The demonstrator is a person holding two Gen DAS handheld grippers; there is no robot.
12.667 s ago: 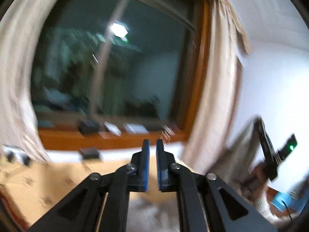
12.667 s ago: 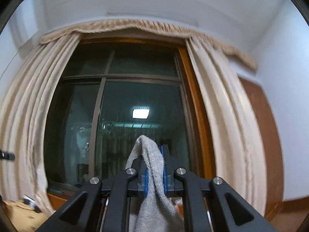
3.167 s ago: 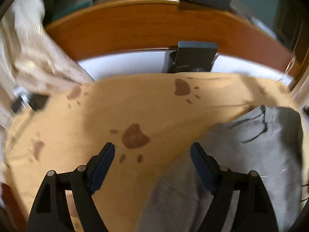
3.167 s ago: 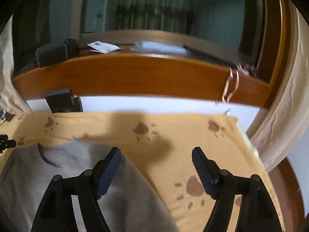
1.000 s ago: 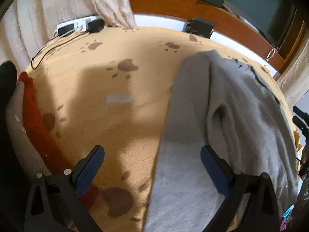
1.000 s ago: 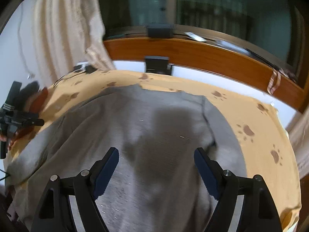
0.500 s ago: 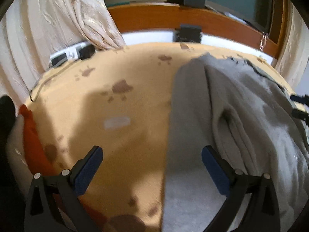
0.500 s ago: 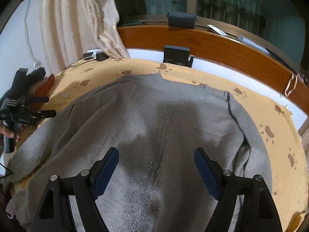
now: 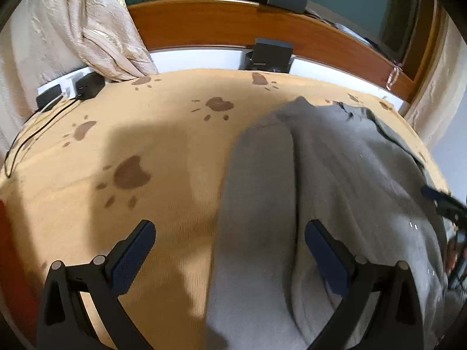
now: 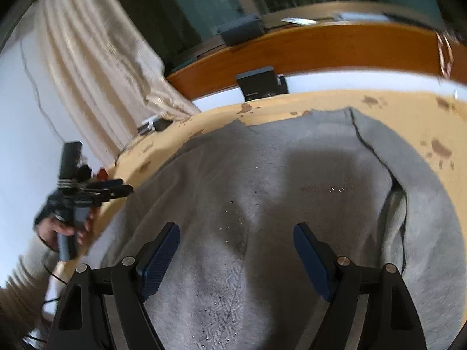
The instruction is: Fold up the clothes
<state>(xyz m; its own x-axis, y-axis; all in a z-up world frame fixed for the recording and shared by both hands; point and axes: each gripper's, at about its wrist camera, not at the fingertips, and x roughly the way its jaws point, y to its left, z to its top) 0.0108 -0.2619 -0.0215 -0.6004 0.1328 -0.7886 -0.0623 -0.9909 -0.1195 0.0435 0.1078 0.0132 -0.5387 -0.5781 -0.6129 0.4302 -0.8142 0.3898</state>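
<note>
A grey sweater [image 10: 292, 204] lay spread on a tan blanket [image 9: 146, 145] printed with brown paw marks, its neckline toward twelve o'clock in the right wrist view. In that view the right gripper [image 10: 236, 250] hung above the middle of the garment with its jaws standing wide and nothing between the blue pads [image 10: 159, 262] — only knit fabric showed below them. A fold ran down the sweater's right side at about three o'clock, where one layer lay over another.

From the left wrist view, the left gripper [image 9: 230, 250] was also spread wide and empty, hovering over the sweater's edge: the fabric lay under its right finger and bare blanket under its left. The sweater [image 9: 335, 189] filled the area from one to five o'clock there, a long crease running toward six.

At nine o'clock in the right wrist view a hand [image 10: 62, 229] in a cream ribbed sleeve gripped the left gripper's handle off the blanket's edge. Beyond the blanket, at twelve o'clock, stood a wooden window sill [image 9: 219, 26] with a dark box [image 9: 271, 54] below it — a cream curtain [image 9: 87, 29] hung at eleven, with chargers and cables [image 9: 70, 87] beside it.
</note>
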